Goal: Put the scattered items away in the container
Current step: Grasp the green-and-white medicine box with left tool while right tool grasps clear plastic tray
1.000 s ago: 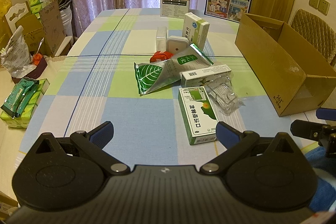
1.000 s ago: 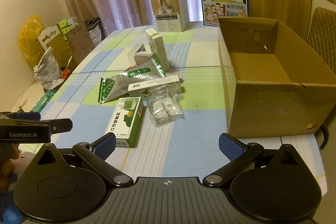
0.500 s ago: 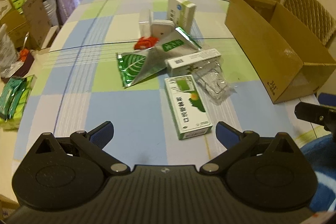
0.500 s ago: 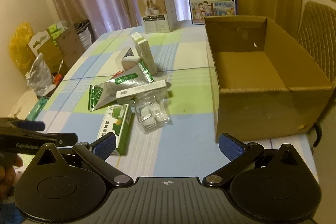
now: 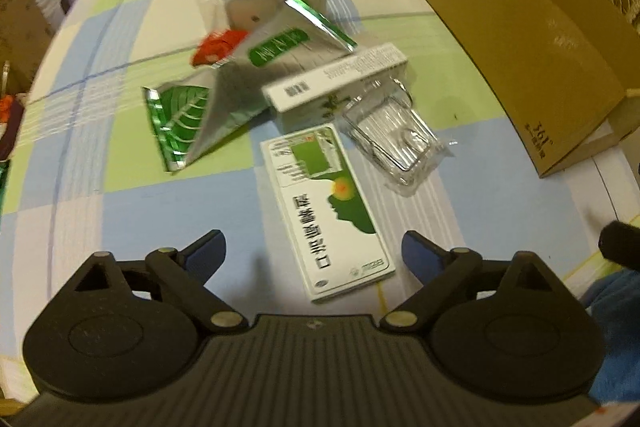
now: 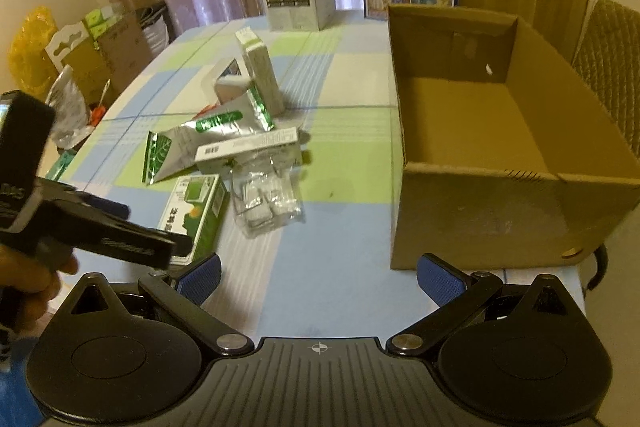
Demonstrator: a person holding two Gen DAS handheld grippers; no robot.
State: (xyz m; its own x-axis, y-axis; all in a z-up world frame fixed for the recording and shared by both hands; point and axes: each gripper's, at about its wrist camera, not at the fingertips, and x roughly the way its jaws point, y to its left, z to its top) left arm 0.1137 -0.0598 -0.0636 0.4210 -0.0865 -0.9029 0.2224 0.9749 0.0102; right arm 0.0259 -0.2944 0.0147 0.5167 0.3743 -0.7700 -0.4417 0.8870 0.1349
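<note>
Lying flat on the checked counter [image 5: 132,223], the green-and-white box [image 5: 328,207] sits nearest the person, at the six o'clock edge of the scattered pile. Its long axis runs roughly twelve to six in the left wrist view, tilted a little toward eleven, and its near end lies between the tips of the left gripper [image 5: 312,251]. Those jaws are spread but closing, and the pads don't look to be touching the box yet. Just beside it at one o'clock lies the clear plastic pack [image 5: 394,143]; the foil pouch [image 5: 224,95] is at eleven. The cardboard container [image 6: 500,147] stands open and empty at two o'clock. The right gripper [image 6: 318,279] hangs with jaws spread wide and empty; the left is clearly nearer the box.
</note>
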